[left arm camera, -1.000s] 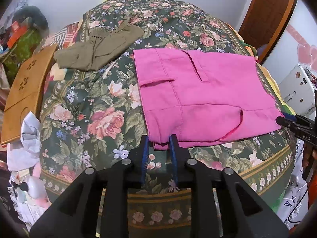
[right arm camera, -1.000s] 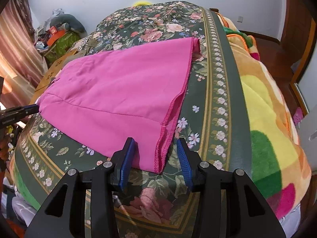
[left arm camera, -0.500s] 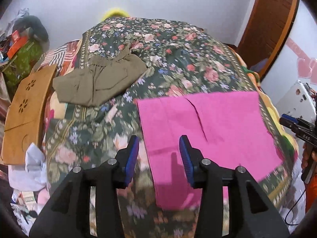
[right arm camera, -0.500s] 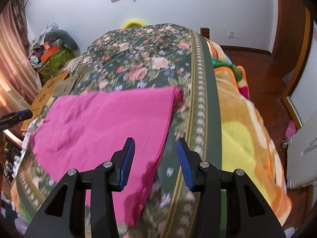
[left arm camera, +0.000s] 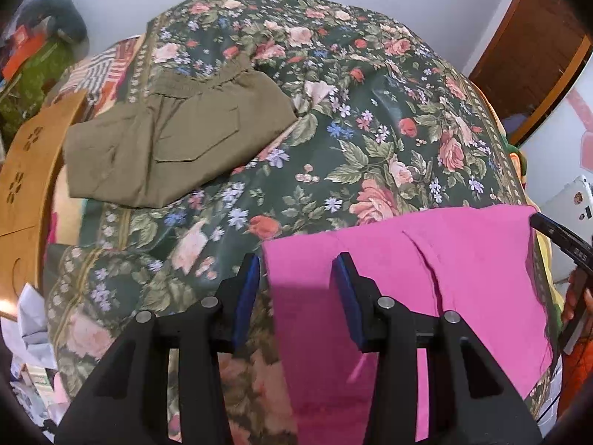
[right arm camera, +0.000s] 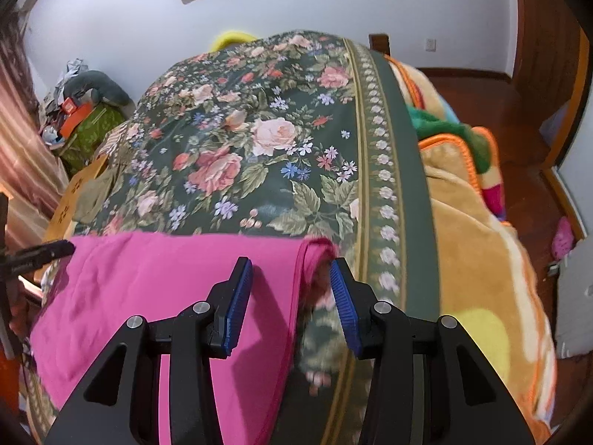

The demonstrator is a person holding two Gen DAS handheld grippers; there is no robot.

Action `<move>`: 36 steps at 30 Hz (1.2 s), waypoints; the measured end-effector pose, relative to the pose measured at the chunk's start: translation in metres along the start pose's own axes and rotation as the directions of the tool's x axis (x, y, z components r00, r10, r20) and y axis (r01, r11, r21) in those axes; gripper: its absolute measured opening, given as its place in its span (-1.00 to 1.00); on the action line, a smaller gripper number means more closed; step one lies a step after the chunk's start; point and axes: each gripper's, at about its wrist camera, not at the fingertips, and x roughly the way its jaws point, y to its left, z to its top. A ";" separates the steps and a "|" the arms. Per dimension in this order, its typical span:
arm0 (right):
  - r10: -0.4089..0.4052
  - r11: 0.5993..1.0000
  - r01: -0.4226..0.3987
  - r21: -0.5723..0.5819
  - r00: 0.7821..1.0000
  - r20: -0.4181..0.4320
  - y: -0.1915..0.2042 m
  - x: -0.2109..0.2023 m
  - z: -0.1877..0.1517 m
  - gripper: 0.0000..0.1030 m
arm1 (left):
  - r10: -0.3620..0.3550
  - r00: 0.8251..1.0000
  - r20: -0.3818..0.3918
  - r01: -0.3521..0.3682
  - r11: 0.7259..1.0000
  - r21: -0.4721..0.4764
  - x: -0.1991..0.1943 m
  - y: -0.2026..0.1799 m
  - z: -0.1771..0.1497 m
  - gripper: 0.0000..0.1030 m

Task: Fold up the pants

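The pink pants [left arm camera: 426, 282] lie folded flat on the floral bedspread [left arm camera: 333, 111], near its front edge. My left gripper [left arm camera: 296, 270] is open, its jaws standing over the pants' far left corner without holding it. In the right wrist view the pink pants [right arm camera: 166, 282] fill the lower left. My right gripper [right arm camera: 289, 278] is open over the pants' far right corner, where the cloth edge is rolled. Each gripper's tip shows at the edge of the other's view.
Folded olive pants [left arm camera: 170, 141] lie at the bed's far left. A wooden board [left arm camera: 26, 170] leans along the left side. An orange and yellow blanket [right arm camera: 481, 241] covers the bed's right side. Clutter [right arm camera: 81, 111] sits by the far wall.
Both grippers have moved forward along the pants from the near edge to the far corners. The left gripper opened wider. The pants lie as before.
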 end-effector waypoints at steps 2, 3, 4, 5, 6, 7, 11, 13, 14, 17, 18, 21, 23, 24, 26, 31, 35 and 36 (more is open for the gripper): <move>0.020 1.000 -0.020 0.015 1.000 -0.021 -0.001 0.012 0.002 -0.23 | -0.013 1.000 -0.013 0.013 1.000 0.007 0.006 -0.003 0.001 -0.17; 0.029 0.999 -0.029 0.015 0.999 -0.026 -0.001 0.015 0.002 -0.23 | -0.012 1.000 -0.023 0.012 1.000 0.023 0.008 -0.006 0.001 -0.18; 0.034 0.999 -0.034 0.006 0.999 -0.028 0.001 0.018 0.001 -0.35 | -0.013 1.000 -0.020 0.013 0.999 0.037 0.009 -0.009 0.001 -0.24; 0.034 0.999 -0.034 -0.007 0.999 -0.025 0.003 0.020 0.000 -0.59 | -0.017 1.000 -0.013 0.018 0.998 0.056 0.009 -0.011 0.000 -0.36; 0.028 0.999 -0.028 -0.025 0.999 -0.026 0.007 0.023 -0.001 -0.68 | -0.021 1.000 -0.010 0.022 0.997 0.072 0.009 -0.013 -0.002 -0.41; 0.004 0.999 -0.006 -0.049 1.000 -0.024 0.010 0.025 -0.002 -0.80 | -0.020 1.000 -0.007 0.020 0.997 0.079 0.009 -0.014 -0.003 -0.45; -0.049 0.990 0.049 -0.130 0.999 -0.001 0.016 0.027 -0.005 -0.87 | 0.012 1.000 0.023 -0.014 0.996 0.084 0.009 -0.015 -0.007 -0.52; -0.079 0.985 0.079 -0.151 0.997 0.007 0.017 0.028 -0.005 -0.89 | 0.046 0.998 0.042 -0.049 0.996 0.070 0.010 -0.013 -0.009 -0.51; -0.102 0.982 0.101 -0.159 0.995 0.006 0.017 0.029 -0.005 -0.90 | 0.050 0.998 0.050 -0.053 0.997 0.058 0.010 -0.012 -0.012 -0.51; -0.115 0.982 0.113 -0.150 0.993 -0.003 0.014 0.033 -0.005 -0.89 | 0.090 0.993 0.072 -0.094 0.994 0.062 0.009 -0.017 -0.016 -0.48; -0.131 0.980 0.128 -0.155 0.991 -0.008 0.015 0.032 -0.004 -0.89 | 0.110 0.991 0.076 -0.116 0.991 0.074 0.008 -0.019 -0.016 -0.46; -0.181 0.970 0.174 -0.172 0.983 -0.030 0.020 0.025 -0.001 -0.79 | 0.143 0.987 0.071 -0.149 0.985 0.083 0.001 -0.021 -0.013 -0.44; -0.198 0.967 0.191 -0.171 0.980 -0.025 0.024 0.013 0.000 -0.74 | 0.170 0.981 0.096 -0.179 0.980 0.091 -0.013 -0.021 -0.011 -0.44; -0.195 0.966 0.190 -0.174 0.981 -0.013 0.027 0.004 0.000 -0.68 | 0.168 0.979 0.118 -0.180 0.979 0.097 -0.023 -0.021 -0.009 -0.44; -0.173 0.968 0.173 -0.180 0.985 0.018 0.036 -0.013 0.002 -0.22 | 0.147 0.979 0.138 -0.163 0.981 0.108 -0.038 -0.024 -0.007 -0.43; -0.063 0.970 0.077 -0.232 0.996 0.068 0.073 -0.039 0.010 0.03 | 0.080 0.984 0.161 -0.106 0.980 0.165 -0.058 -0.047 -0.003 -0.11; 0.024 0.966 -0.012 -0.259 0.999 0.045 0.103 -0.027 0.010 0.44 | 0.050 0.992 0.116 -0.074 0.974 0.213 -0.046 -0.070 -0.003 0.11; 0.028 0.964 -0.018 -0.267 0.999 0.032 0.110 -0.020 0.009 0.44 | 0.047 0.994 0.098 -0.068 0.973 0.219 -0.039 -0.074 -0.002 0.13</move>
